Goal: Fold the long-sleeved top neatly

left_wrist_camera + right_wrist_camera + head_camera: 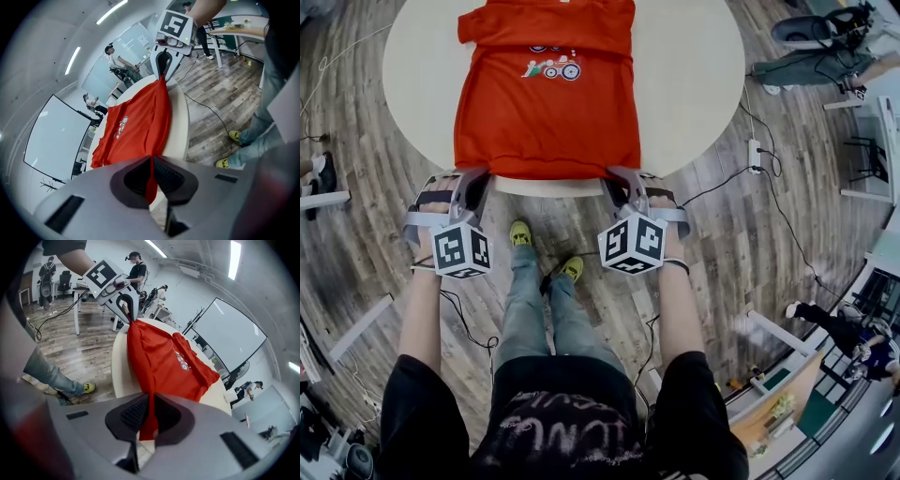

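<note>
Ribbed left tongs (pixel 152 177) on red top (pixel 136 119)

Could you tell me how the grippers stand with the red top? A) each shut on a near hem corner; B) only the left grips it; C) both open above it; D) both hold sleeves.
A: left gripper and right gripper each pinch the hem of the red top in closed jaws.

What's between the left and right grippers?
Head view: only the red top, its near hem along the table edge; left gripper and right gripper shut on its corners.
</note>
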`<state>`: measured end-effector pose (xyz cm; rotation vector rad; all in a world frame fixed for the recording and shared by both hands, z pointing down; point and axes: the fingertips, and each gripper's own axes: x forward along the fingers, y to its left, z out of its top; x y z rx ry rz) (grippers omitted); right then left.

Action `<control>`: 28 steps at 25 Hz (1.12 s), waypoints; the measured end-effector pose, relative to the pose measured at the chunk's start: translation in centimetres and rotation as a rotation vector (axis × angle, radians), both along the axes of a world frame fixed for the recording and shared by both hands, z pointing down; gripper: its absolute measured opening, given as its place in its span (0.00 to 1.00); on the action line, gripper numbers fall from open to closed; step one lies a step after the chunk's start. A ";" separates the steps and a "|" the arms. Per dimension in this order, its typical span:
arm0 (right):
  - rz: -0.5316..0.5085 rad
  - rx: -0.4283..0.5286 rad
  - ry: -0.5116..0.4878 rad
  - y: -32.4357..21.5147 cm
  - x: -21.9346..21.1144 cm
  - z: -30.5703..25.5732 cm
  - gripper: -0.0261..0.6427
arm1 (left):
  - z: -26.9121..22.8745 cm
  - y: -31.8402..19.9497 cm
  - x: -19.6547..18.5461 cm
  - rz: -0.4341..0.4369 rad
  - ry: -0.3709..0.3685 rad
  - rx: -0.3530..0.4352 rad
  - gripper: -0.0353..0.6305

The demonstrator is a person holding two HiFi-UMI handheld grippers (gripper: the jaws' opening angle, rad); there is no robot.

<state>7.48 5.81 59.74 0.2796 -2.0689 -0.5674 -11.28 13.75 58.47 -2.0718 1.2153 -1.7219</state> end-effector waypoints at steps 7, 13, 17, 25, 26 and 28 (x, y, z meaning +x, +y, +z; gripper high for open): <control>-0.023 -0.049 0.004 2.9 2.0 -0.3 0.09 | -0.6 2.6 1.9 0.037 0.026 -0.051 0.09; -0.043 -0.080 0.001 4.1 2.5 -1.9 0.09 | -2.6 3.8 2.5 0.029 0.031 -0.065 0.09; -0.069 -0.095 0.012 3.3 2.4 -4.0 0.09 | -3.8 3.5 2.7 0.055 0.057 -0.089 0.09; -0.111 -0.189 0.085 1.3 0.9 -5.7 0.09 | -6.5 0.0 0.6 0.155 0.106 -0.128 0.09; -0.104 -0.189 0.087 0.9 0.7 -5.8 0.09 | -6.6 -0.6 0.3 0.167 0.113 -0.131 0.09; -0.090 -0.189 0.083 0.0 0.1 -6.0 0.09 | -6.9 -1.8 -0.5 0.172 0.132 -0.131 0.09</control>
